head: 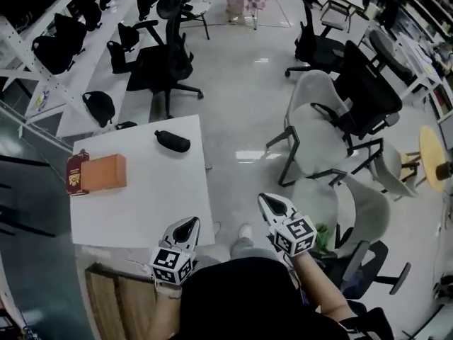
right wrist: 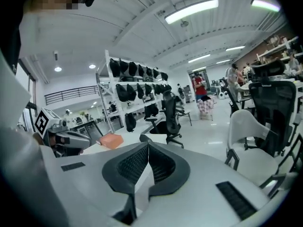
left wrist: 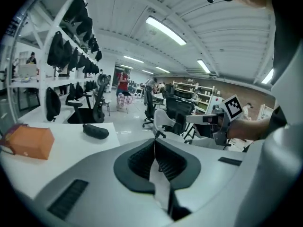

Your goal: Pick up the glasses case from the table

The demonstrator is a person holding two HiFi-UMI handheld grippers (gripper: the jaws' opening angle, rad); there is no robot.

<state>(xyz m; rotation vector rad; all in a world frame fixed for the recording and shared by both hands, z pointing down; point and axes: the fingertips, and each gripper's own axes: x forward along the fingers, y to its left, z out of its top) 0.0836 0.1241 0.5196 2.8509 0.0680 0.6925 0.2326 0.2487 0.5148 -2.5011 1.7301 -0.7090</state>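
Observation:
The glasses case [head: 172, 141] is a black oblong pouch lying near the far right edge of the white table [head: 163, 197]. In the left gripper view the glasses case [left wrist: 96, 132] lies on the tabletop well beyond the jaws. My left gripper [head: 191, 222] hovers over the table's near right corner, shut with nothing in it; its jaws [left wrist: 155, 143] meet along a line. My right gripper [head: 266, 199] is off the table to the right, above the floor, also shut and empty [right wrist: 147, 145]. Both are far from the case.
An orange box [head: 104, 173] and a dark red booklet [head: 76, 173] sit at the table's left edge. Grey and black office chairs [head: 318, 133] crowd the floor to the right. Another black chair [head: 166, 62] stands beyond the table. Shelves with black bags [head: 64, 34] line the left.

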